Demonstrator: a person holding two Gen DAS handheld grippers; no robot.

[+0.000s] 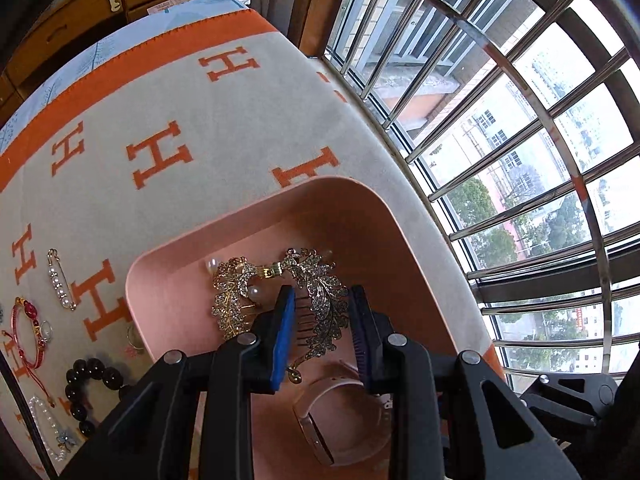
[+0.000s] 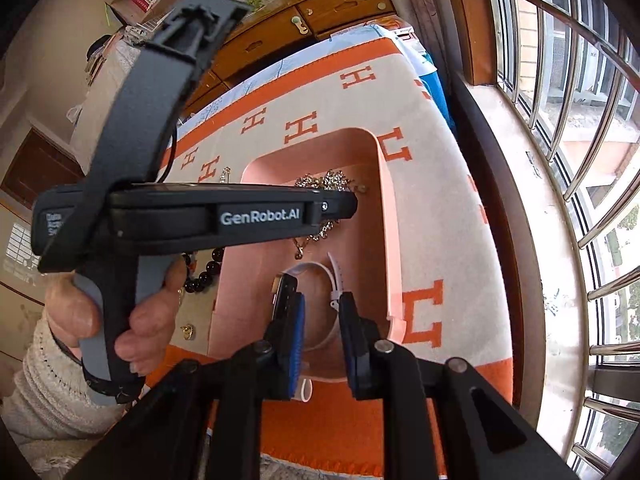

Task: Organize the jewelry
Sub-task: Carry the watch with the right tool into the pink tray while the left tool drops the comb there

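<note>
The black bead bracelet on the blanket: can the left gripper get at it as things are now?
Probably yes. The black bead bracelet lies uncovered on the blanket, outside the pink tray. The left gripper, above the tray with nothing visibly gripped, would only need to shift sideways.

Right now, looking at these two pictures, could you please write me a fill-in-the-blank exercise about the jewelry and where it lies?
1. The leaf hair comb lies inside the ____ tray.
2. The black bead bracelet lies on the cloth, ____ the tray.
3. The cloth is printed with orange copies of the letter ____.
4. The watch in the tray has a ____ strap.

Missing words: pink; outside; H; white
</note>
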